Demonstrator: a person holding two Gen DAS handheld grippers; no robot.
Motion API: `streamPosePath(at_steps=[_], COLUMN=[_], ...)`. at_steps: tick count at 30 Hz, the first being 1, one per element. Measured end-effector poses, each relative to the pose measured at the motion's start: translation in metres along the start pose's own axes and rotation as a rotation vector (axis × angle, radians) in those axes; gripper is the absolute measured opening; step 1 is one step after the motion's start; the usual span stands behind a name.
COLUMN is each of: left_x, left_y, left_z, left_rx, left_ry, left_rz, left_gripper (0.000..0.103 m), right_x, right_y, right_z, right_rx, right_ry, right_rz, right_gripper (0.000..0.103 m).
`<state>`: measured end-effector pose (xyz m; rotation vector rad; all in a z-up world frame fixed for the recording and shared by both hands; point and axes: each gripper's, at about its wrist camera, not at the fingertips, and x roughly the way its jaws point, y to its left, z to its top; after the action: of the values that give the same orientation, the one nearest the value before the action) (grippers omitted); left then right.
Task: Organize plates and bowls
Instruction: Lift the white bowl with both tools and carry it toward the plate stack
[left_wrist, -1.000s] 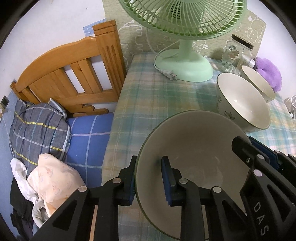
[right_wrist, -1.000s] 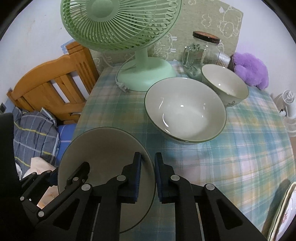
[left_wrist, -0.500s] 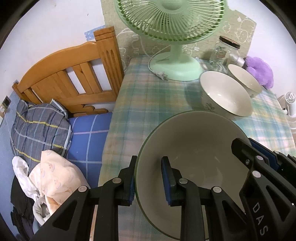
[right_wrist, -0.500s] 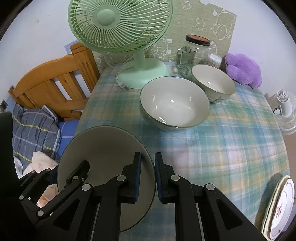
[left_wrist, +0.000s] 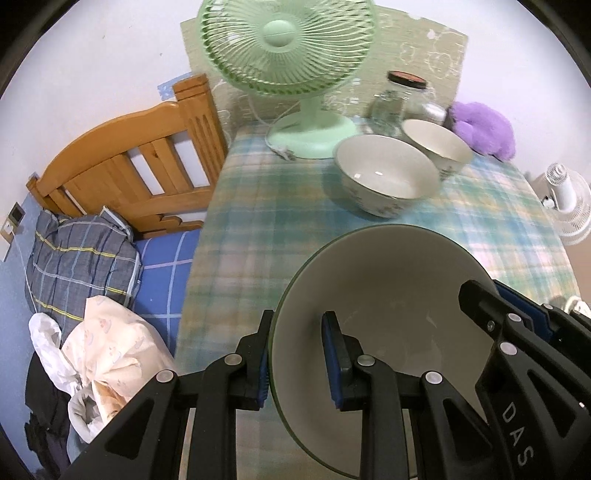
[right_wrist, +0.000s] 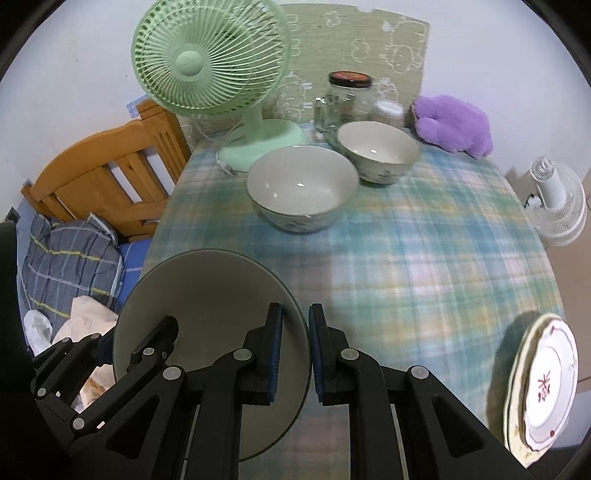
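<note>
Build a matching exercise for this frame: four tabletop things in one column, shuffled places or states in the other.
Things:
1. big grey-green bowl
2. green fan
3. purple plush toy
4. patterned plates

States:
A. stacked at the table's near right edge
B. far right corner, by the wall
C. rim clamped by both grippers
D. standing at the back left

Pairs: 1-C, 2-D, 3-B, 4-A
</note>
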<state>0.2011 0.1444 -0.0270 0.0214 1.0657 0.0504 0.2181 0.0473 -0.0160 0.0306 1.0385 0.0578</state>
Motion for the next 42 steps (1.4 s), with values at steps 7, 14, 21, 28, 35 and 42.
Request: streamPosePath(at_steps=[7, 14, 21, 28, 35, 42], left_x=[-0.013, -0.02, -0.018, -0.013, -0.001, 0.006], left_y=[-0.046, -0.088, -0.124, -0.147, -0.165, -0.174], left_z=[-0.02, -0.038, -0.053, -0.062, -0.073, -0.077], left_rx=[0.032, 0.041, 0.032, 0.024, 0.0, 0.0], left_ry=[0.016, 0.036, 0.069, 0.103, 0.154, 0.164], left_rz=[-0.037, -0.057, -0.061, -0.055, -0.052, -0.009], left_gripper=[0.023, 0.023, 0.023, 0.023, 0.023, 0.023], right_x=[-0.02, -0.033, -0.034, -0.028, -0.018, -0.005], right_y=[-0.041, -0.086, -0.12, -0.146, -0.164, -0.17], right_z=[-0.021, -0.039, -0.053, -0.061, -0.066, -0.07], right_rx=[0.019, 0.029, 0.012, -0.005, -0.026, -0.055], right_ry=[0.005, 0.025, 0.07, 0.115, 0.16, 0.193], right_rz=[-0.032, -0.058, -0.067, -0.059, -0.058, -0.044], right_gripper=[0.018, 0.018, 0.018, 0.018, 0.018, 0.018])
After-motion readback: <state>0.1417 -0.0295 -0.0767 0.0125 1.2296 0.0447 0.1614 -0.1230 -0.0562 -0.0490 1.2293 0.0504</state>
